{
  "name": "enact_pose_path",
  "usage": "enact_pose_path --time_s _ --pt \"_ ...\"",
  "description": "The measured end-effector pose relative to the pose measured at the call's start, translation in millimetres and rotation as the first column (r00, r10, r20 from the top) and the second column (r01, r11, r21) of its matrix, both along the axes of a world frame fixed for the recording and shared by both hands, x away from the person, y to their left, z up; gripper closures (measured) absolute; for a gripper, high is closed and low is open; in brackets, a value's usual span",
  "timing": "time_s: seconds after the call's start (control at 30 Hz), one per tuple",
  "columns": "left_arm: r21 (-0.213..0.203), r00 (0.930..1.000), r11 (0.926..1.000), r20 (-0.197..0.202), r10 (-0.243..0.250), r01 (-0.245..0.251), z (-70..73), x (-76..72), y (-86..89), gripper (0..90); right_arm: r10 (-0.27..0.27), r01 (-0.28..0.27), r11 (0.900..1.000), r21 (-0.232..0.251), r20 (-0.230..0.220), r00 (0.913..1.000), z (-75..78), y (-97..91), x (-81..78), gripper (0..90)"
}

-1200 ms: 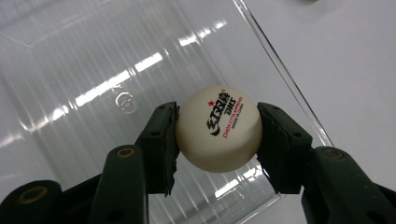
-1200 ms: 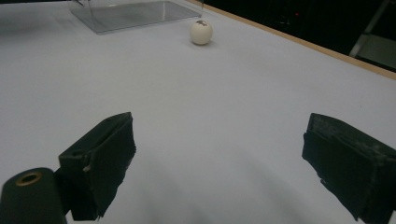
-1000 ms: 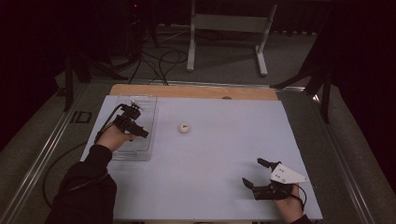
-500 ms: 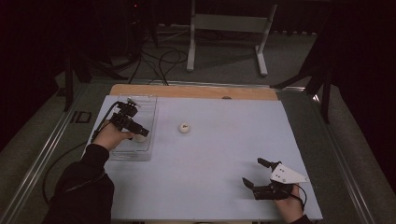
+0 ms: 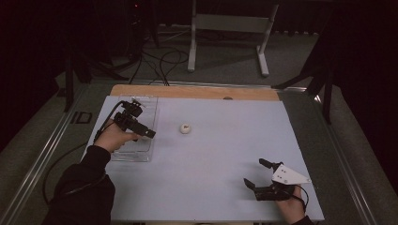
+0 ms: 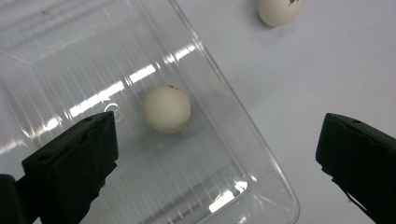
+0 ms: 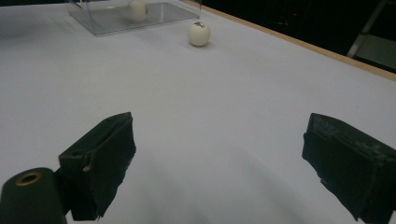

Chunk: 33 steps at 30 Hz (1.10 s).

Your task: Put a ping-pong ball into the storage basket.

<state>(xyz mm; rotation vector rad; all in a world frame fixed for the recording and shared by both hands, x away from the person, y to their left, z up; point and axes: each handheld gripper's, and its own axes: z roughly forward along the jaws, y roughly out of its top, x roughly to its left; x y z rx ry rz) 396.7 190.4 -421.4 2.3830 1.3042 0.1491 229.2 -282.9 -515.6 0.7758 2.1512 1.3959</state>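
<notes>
A clear plastic tray (image 5: 133, 151) lies at the left of the white sheet. My left gripper (image 5: 146, 132) hovers over it, and its jaws have just been opening. In the left gripper view the left gripper (image 6: 217, 140) stands wide open, and a white ball (image 6: 166, 108) rests loose on the tray (image 6: 70, 56) floor, touched by neither pad. A second white ball (image 5: 186, 128) with a dark mark sits on the sheet just right of the tray. My right gripper (image 5: 254, 172) rests near the front right, open and holding nothing; ahead of it are that ball (image 7: 199, 33) and the tray (image 7: 107, 18).
The white sheet (image 5: 211, 154) covers most of the table, with a wooden strip (image 5: 197, 92) along its far edge. Dark floor, cables and a metal stand (image 5: 230, 23) lie beyond the table. A sleeve (image 5: 80, 187) enters at the lower left.
The left gripper's jaws have opened over the tray, and its hand has shifted only slightly. The right gripper and the ball on the sheet have stayed put.
</notes>
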Motion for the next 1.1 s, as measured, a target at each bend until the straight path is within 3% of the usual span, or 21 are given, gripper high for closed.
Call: enact_pose_path --time_s 0.2,0.57,0.77,1.1 --pt "0.002 0.9997 0.9999 0.019 -0.015 0.015 6.5 -2.4 -6.2 0.4 0.000 0.000 1.0000 0.001 -0.003 1.0000 -0.2 0.4 0.0 9.2" --pt "-0.063 0.9973 0.9974 0.066 -0.032 0.036 21.1 -5.7 -15.0 0.3 0.003 -0.003 1.0000 -0.003 0.000 1.0000 0.0 0.8 -0.2 9.2" --pt "-0.092 0.9983 0.9949 0.045 -0.037 0.041 24.8 -4.7 -18.7 0.4 0.006 -0.006 1.0000 -0.005 -0.004 1.0000 -0.3 1.0 0.0 9.2" --pt "-0.071 0.9947 0.9958 0.089 -0.051 0.058 30.4 -8.2 -26.9 0.4 0.005 -0.005 1.0000 -0.004 -0.007 1.0000 -0.6 1.3 0.0 9.2"
